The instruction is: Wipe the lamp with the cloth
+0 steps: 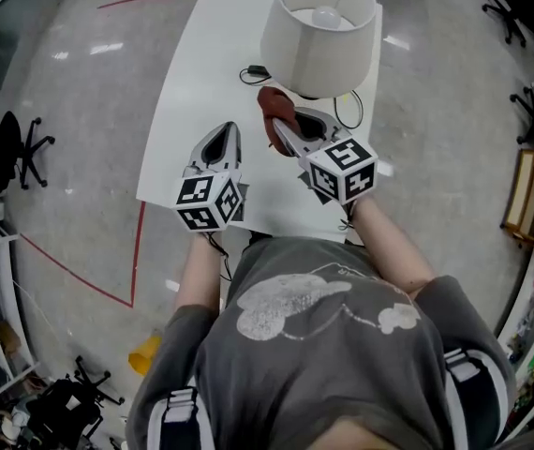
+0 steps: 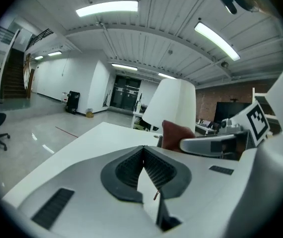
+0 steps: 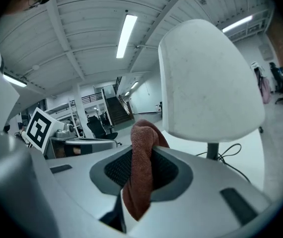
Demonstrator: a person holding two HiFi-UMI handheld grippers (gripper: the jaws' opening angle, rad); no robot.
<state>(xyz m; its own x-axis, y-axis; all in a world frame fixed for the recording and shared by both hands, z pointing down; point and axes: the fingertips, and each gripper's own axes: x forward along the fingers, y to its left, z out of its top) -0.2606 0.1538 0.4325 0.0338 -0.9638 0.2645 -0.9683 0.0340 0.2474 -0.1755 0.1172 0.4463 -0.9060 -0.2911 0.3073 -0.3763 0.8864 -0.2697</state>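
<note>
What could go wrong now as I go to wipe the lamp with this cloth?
The lamp stands near the table's far edge, and the left tool, shut and empty, isn't bracing it; a firm push might tip it.
The right tool pinches only part of the cloth, which could drag loose.
The cable loops by the lamp's base and might snag.

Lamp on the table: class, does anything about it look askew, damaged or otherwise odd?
Nothing stands out. The lamp stands upright on the white table, its shade intact, and its cable lies loose beside the base. The right hand-held gripper pinches the reddish-brown cloth close to the lamp.
</note>
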